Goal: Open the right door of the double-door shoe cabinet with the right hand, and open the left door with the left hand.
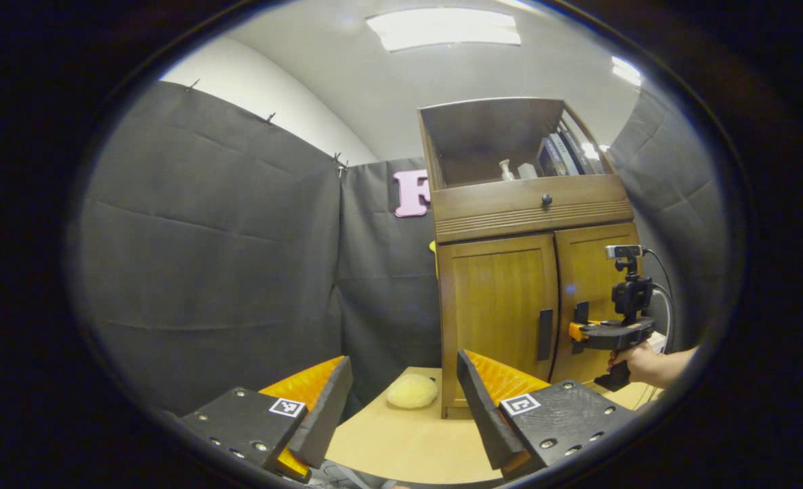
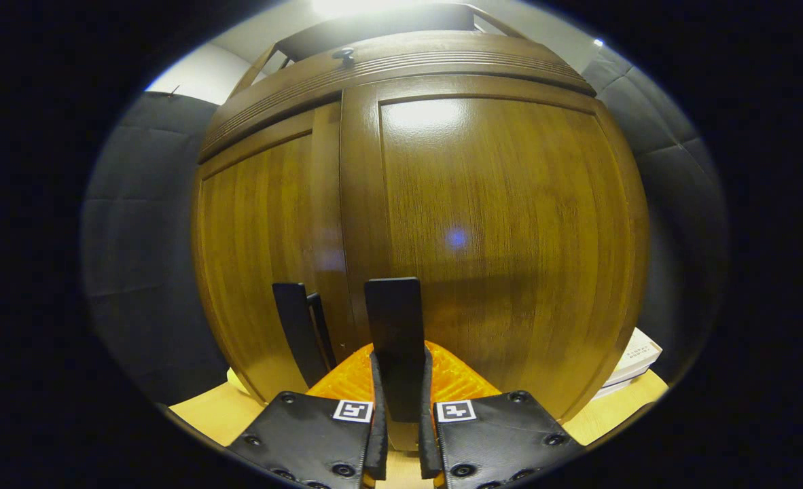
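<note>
The wooden shoe cabinet (image 1: 510,285) stands on a light table with both doors closed. In the right gripper view the right door (image 2: 496,238) is very near, and its dark vertical handle (image 2: 393,312) stands between my right gripper's fingers. My right gripper (image 2: 399,370) is shut on that handle. The left door's handle (image 2: 297,333) is just to its left. In the left gripper view my left gripper (image 1: 405,401) is open and empty, well short of the left door (image 1: 500,319) and its handle (image 1: 545,334). The right gripper (image 1: 595,333), held by a hand (image 1: 646,363), is at the right door.
A pale fluffy ball (image 1: 412,392) lies on the table (image 1: 401,441) at the cabinet's left foot. Above the doors are a drawer with a knob (image 1: 546,200) and an open shelf with bottles and books. Stacked books (image 2: 636,363) lie right of the cabinet. Black cloth walls surround.
</note>
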`<state>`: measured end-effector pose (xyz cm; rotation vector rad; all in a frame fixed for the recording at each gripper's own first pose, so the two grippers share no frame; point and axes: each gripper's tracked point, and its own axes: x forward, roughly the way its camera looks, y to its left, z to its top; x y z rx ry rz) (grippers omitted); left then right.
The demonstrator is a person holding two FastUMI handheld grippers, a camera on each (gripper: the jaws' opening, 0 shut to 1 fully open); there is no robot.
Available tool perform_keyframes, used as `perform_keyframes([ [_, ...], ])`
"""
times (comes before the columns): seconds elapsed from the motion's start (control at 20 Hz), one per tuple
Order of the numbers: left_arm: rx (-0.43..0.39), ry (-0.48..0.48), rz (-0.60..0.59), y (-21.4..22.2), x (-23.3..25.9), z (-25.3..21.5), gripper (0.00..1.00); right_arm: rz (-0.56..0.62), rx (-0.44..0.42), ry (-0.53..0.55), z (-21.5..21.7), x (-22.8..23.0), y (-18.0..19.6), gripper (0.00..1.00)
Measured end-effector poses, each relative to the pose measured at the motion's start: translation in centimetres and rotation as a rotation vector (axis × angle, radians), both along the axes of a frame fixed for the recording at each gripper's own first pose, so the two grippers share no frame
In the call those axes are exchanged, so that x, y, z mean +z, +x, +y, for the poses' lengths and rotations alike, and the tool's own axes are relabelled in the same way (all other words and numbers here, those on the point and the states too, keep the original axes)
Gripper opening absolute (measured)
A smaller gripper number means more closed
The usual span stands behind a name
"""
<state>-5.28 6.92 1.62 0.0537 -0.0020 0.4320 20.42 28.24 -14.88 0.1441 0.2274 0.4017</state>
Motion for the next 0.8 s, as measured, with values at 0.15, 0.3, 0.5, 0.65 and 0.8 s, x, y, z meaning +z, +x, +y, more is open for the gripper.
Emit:
perform_keyframes([
  [0.15,-0.033,-0.003,-0.008,-0.3,0.3,-0.3,0.91,0.005,0.017,0.009,-0.6,-0.1,-1.5,0.2],
  [0.3,-0.063,-0.006,-0.017,-0.6,0.4,-0.4,0.91,0.008,0.032,0.015,-1.2,0.1,-2.6,0.17],
  [0.5,-0.097,-0.02,-0.017,-0.8,0.6,-0.6,0.9,0.013,0.053,0.026,-2.0,0.2,-3.9,0.2],
  [0.65,-0.115,-0.022,-0.025,-0.6,0.8,-0.9,0.91,0.021,0.076,0.039,-2.7,0.3,-5.1,0.17],
  [0.8,-0.136,-0.03,-0.03,-0.7,0.9,-1.1,0.9,0.03,0.095,0.05,-3.6,0.4,-6.3,0.2],
])
